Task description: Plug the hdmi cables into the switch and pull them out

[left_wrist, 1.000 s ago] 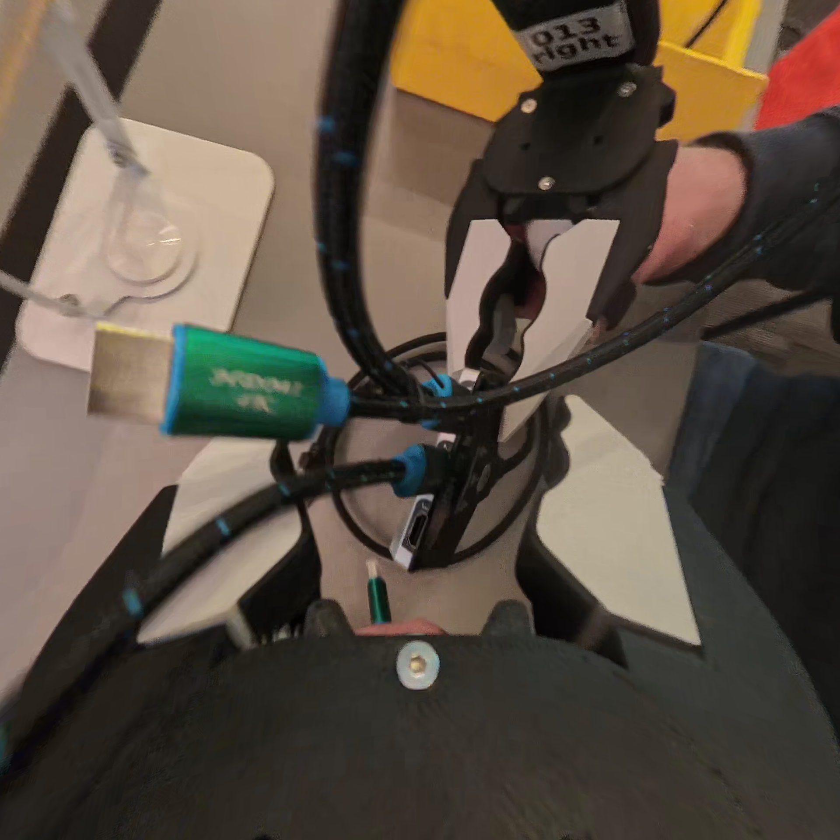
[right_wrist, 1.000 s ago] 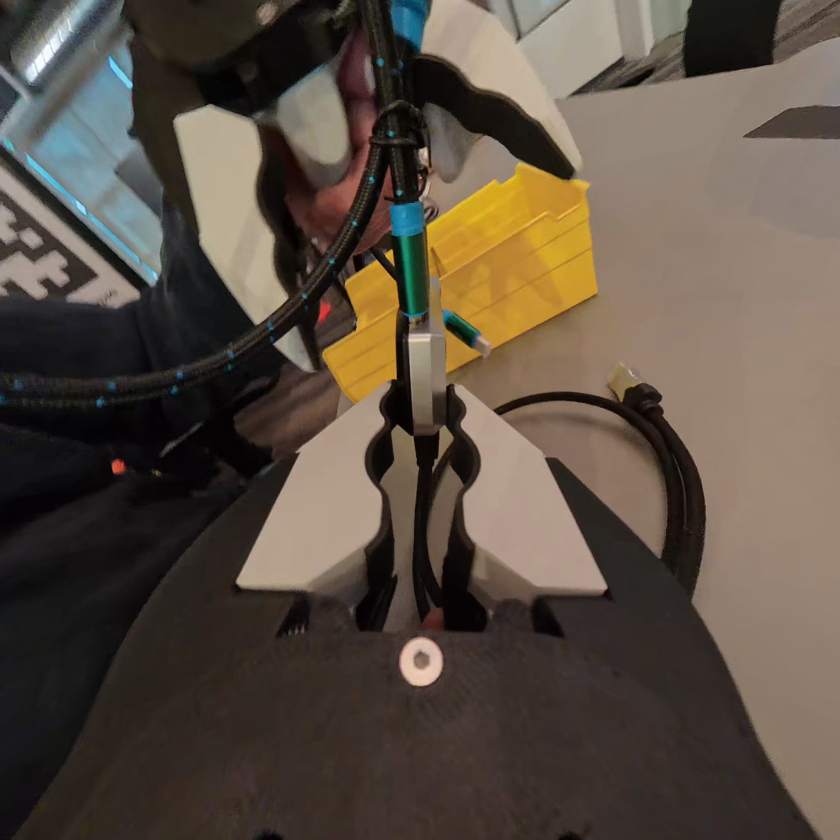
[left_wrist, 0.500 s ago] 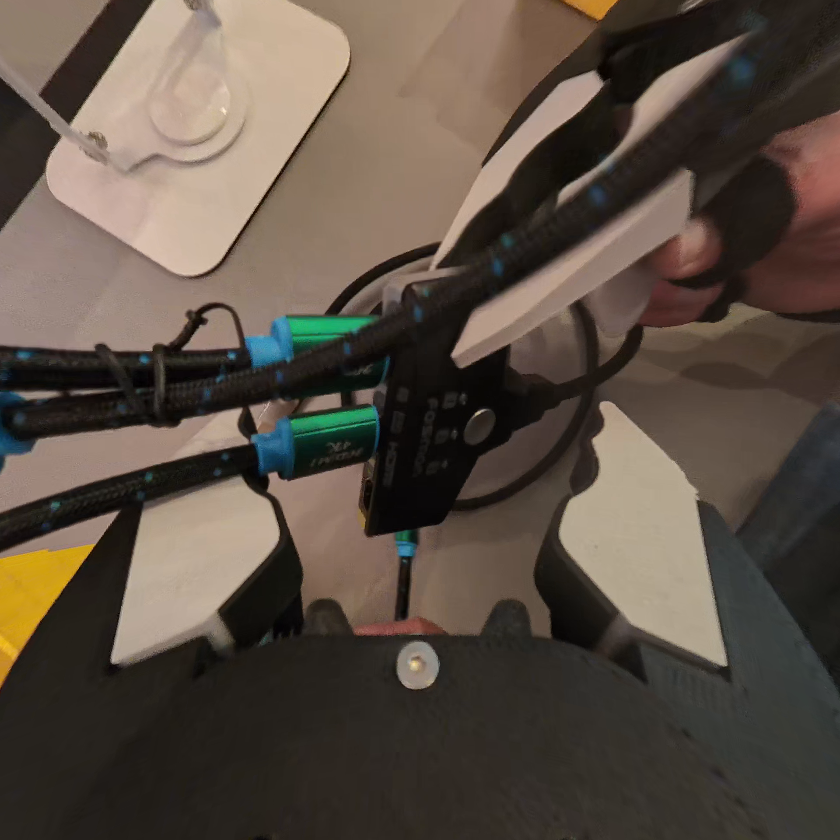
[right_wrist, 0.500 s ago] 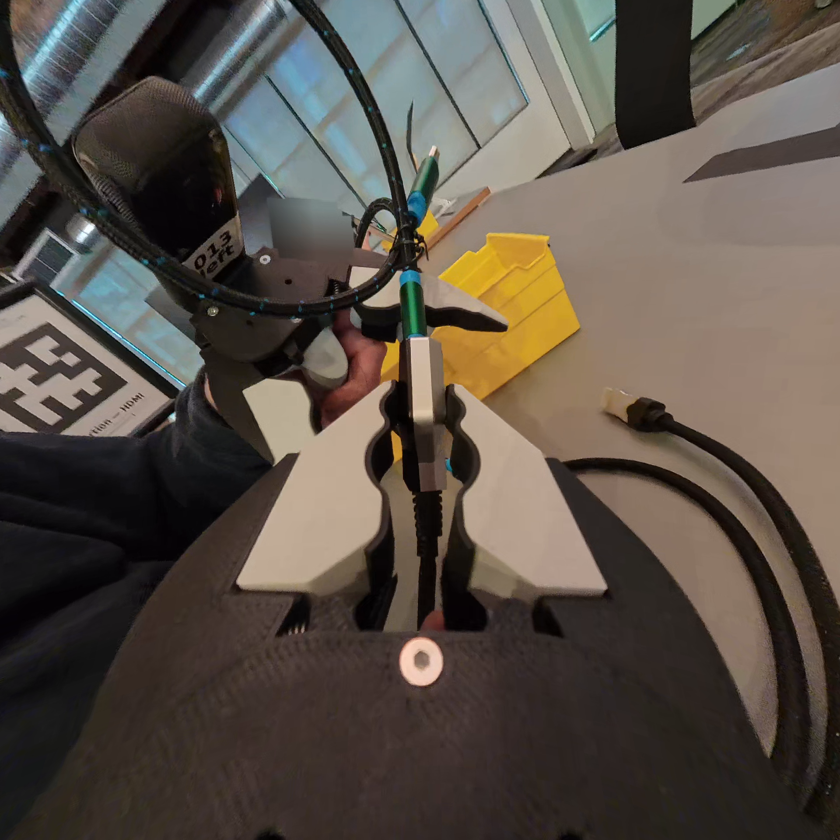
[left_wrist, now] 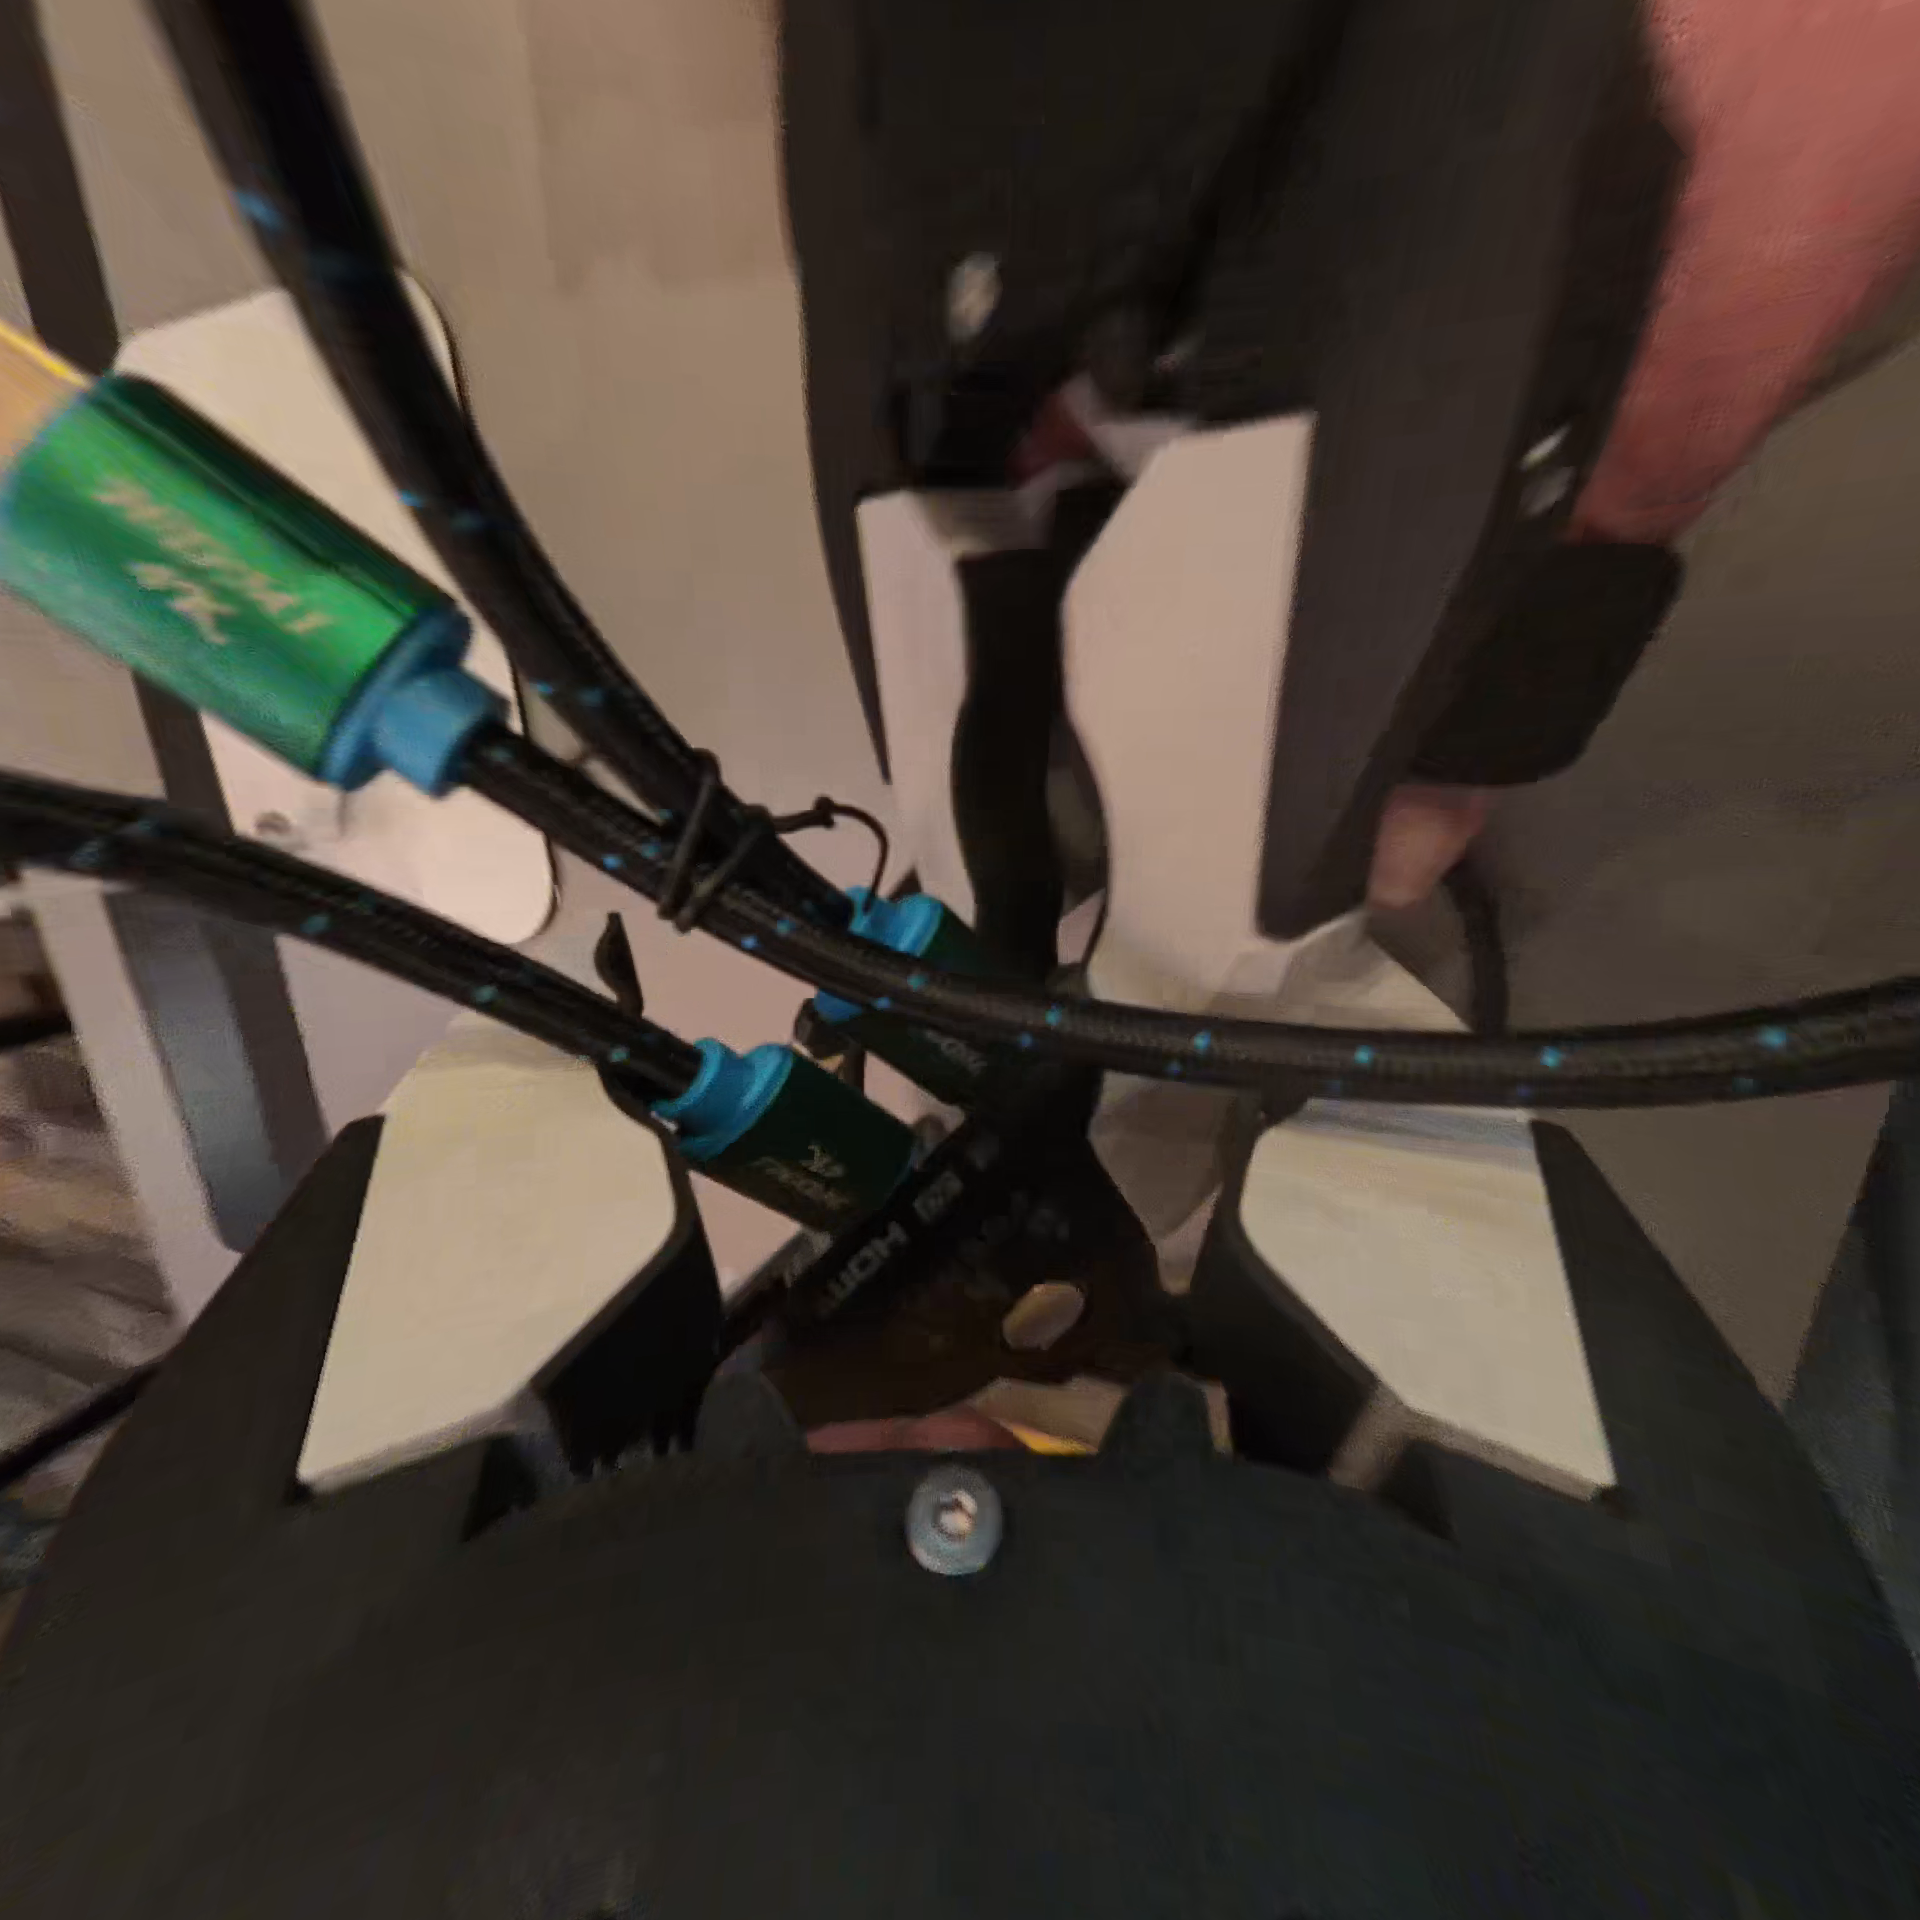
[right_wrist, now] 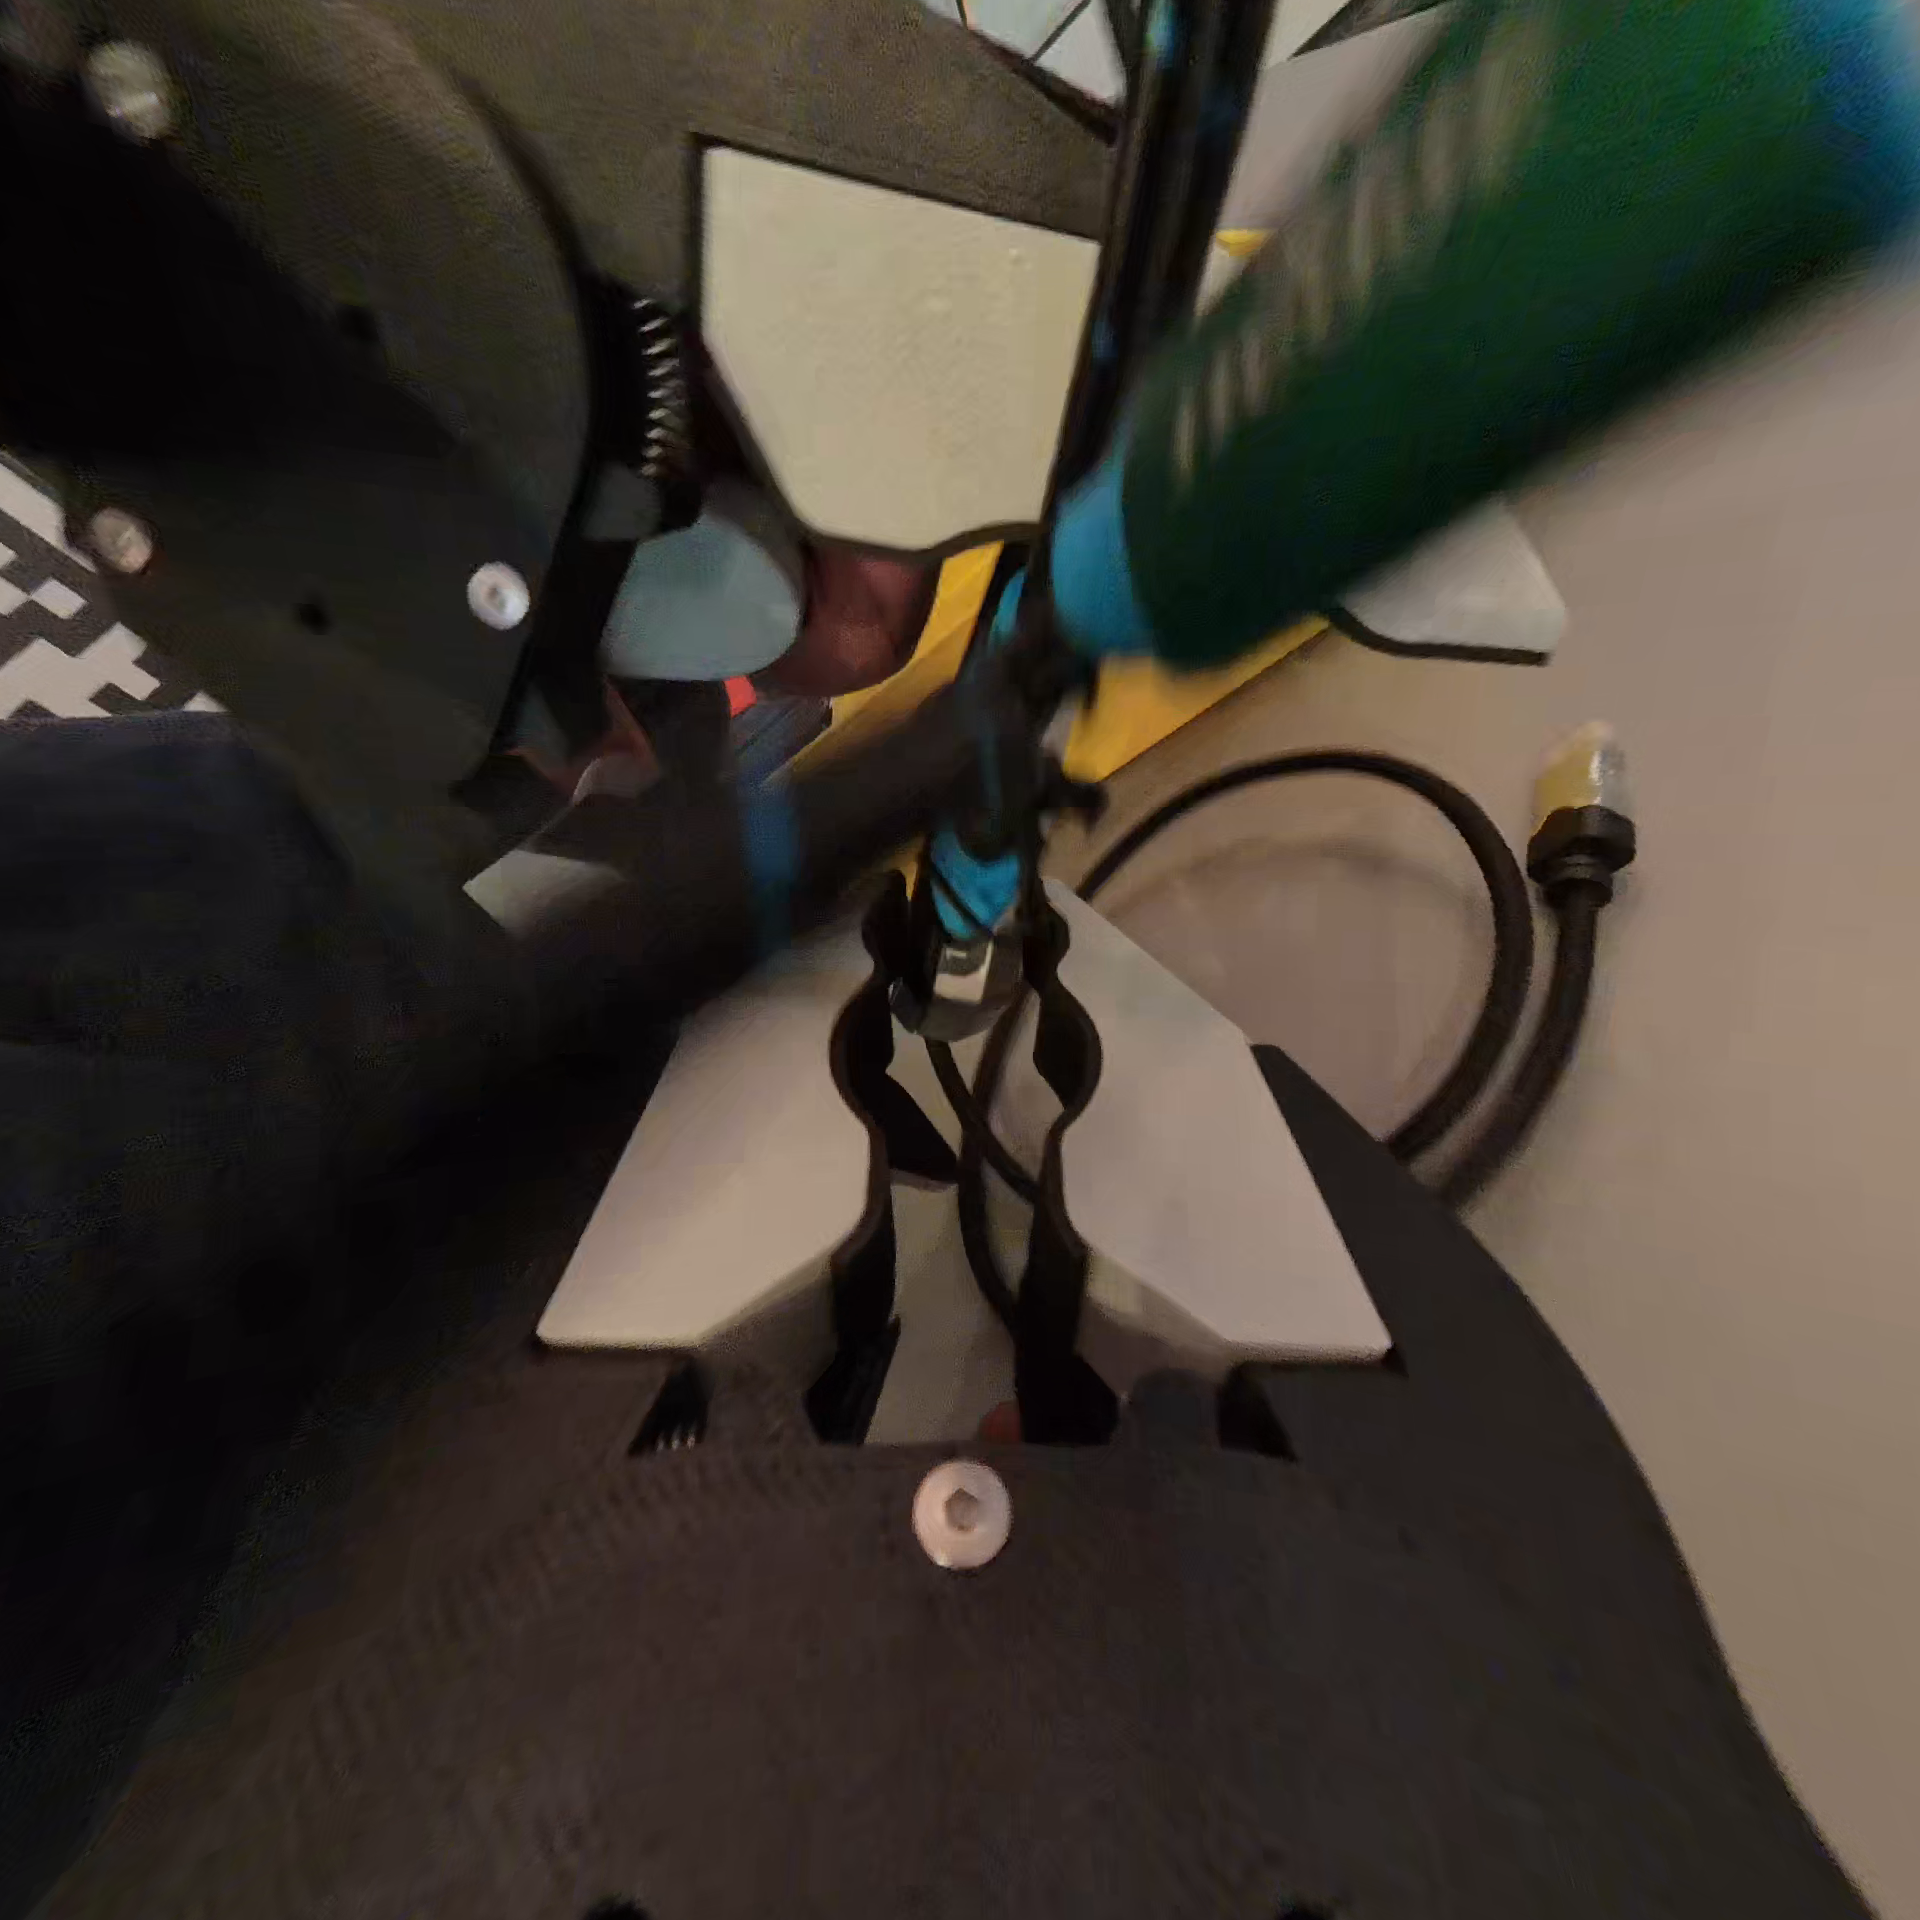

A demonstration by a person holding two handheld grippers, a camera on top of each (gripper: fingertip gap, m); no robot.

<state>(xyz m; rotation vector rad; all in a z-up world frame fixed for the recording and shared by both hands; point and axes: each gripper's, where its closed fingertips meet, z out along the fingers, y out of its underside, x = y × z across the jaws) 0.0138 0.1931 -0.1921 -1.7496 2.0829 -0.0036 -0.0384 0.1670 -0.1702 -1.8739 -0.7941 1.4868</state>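
Step in hand: judged as the pull-out phase, or the gap between plug-ins; cannot tell which for certain.
Switch (left_wrist: 977, 1236): black box held up off the table, low in the left wrist view, between the left gripper's white fingers, near the camera.
Right gripper (right_wrist: 961, 997): jaws clamped on the switch, seen edge-on as a grey sliver at the fingertips in the right wrist view; across from the left camera, pointing toward it.
Left gripper (left_wrist: 961, 1195): jaws wide apart, holding nothing; a white finger either side of the switch, not touching it as far as visible.
Plugged cables: two green plugs with blue collars, the near one (left_wrist: 800, 1132) and the far one (left_wrist: 904, 966), seated in the switch's left edge.
Loose plug (left_wrist: 208, 592): green shell, gold tip, hanging free at far left, well apart from the switch; its braided cable tied to another by a thin black tie (left_wrist: 696, 852).
Spare black cable (right_wrist: 1496, 935): coiled on the grey table (right_wrist: 1714, 1143) at right, untouched.
Yellow bin (right_wrist: 1174, 696): beyond the grippers, mostly hidden.
Next move calls for: closing the left jaws on the near green plug's shell, then drawing straight out along the port while the right grip steadies the switch.
Risk: crossing braided cable (left_wrist: 1351, 1060) may snag the fingers.
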